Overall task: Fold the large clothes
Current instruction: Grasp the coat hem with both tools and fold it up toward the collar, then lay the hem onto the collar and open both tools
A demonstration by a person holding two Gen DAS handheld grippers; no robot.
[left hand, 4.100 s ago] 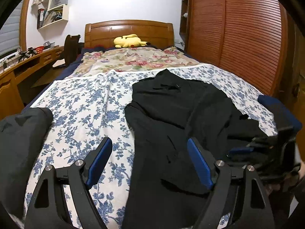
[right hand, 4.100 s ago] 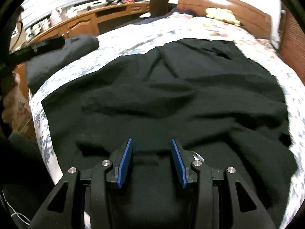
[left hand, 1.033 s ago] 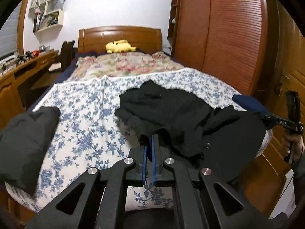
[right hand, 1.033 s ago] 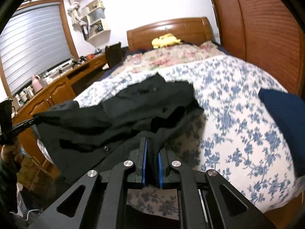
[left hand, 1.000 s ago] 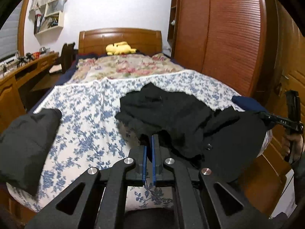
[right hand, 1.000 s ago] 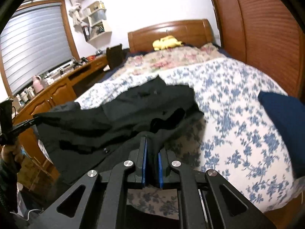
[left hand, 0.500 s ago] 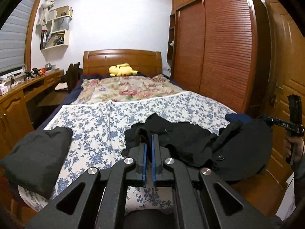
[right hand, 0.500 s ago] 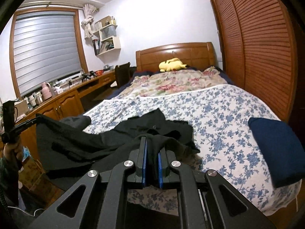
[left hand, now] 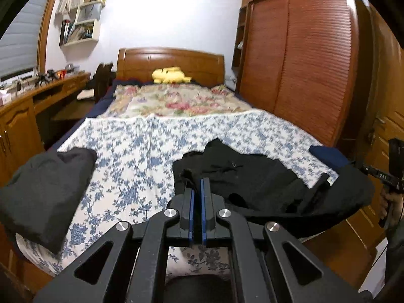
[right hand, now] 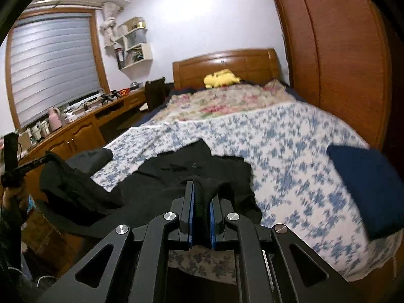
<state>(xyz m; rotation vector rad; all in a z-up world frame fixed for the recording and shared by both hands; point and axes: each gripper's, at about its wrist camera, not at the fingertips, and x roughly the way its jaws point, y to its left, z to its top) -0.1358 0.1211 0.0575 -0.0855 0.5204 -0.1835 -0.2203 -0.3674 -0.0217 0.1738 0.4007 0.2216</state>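
Both claws are clenched on the near hem of the black garment (left hand: 252, 176) – left claw (left hand: 196, 189), right claw (right hand: 200, 197) – its far half draped on the floral bedspread (left hand: 141, 146), so I'd keep the hem taut and level and lay it squarely forward.

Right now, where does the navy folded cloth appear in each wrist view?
Left wrist: navy cloth at the right, mostly hidden behind the black garment.
Right wrist: navy cloth large at the right, on the bed's near corner.
Shared landmark: yellow plush by the headboard.
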